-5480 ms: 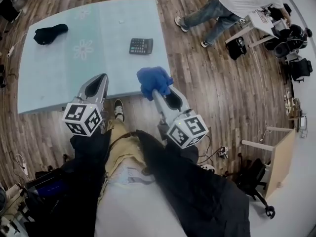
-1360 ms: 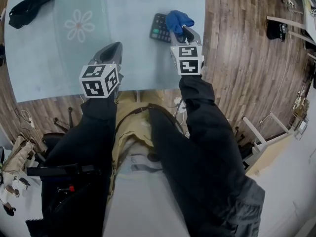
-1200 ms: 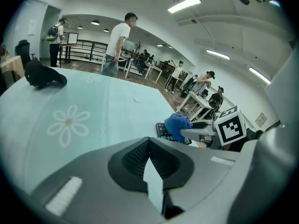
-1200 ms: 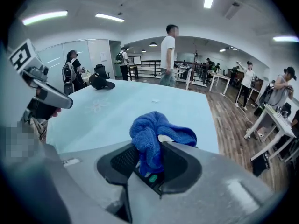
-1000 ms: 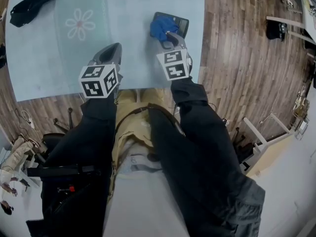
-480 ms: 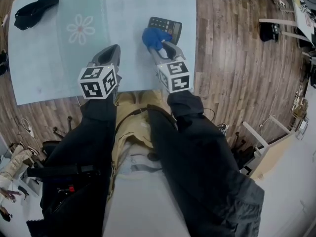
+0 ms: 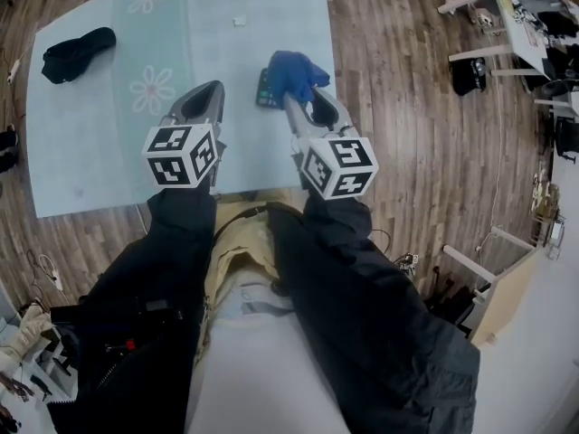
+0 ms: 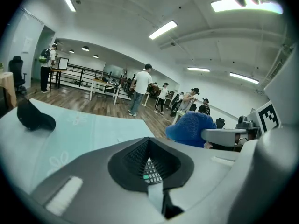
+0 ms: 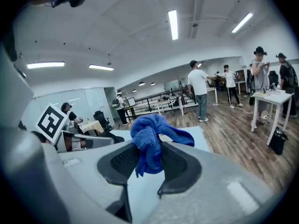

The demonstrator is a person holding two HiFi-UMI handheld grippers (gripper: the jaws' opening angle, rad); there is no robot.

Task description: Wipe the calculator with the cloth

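Observation:
My right gripper [image 7: 295, 95] is shut on a bunched blue cloth [image 7: 291, 74], which sticks out past the fingertips [image 9: 147, 143]. The cloth lies over the black calculator [image 7: 262, 89] on the pale blue table [image 7: 109, 152]; only the calculator's left edge shows beside the cloth. Whether the cloth touches the calculator I cannot tell. My left gripper [image 7: 210, 93] hovers shut and holds nothing, just left of the calculator. In the left gripper view, calculator keys [image 8: 150, 171] show through the hollow between the jaws, and the blue cloth [image 8: 191, 129] sits to the right.
A black cap-like item [image 7: 80, 52] lies at the table's far left. A small white scrap [image 7: 239, 22] rests near the far edge. The table's right edge [image 7: 331, 61] runs close beside the calculator. Desks and several people stand across the wooden floor.
The right gripper has carried the cloth to the right across the calculator, which is now mostly covered. The head view has shifted. The left gripper stays shut in place.

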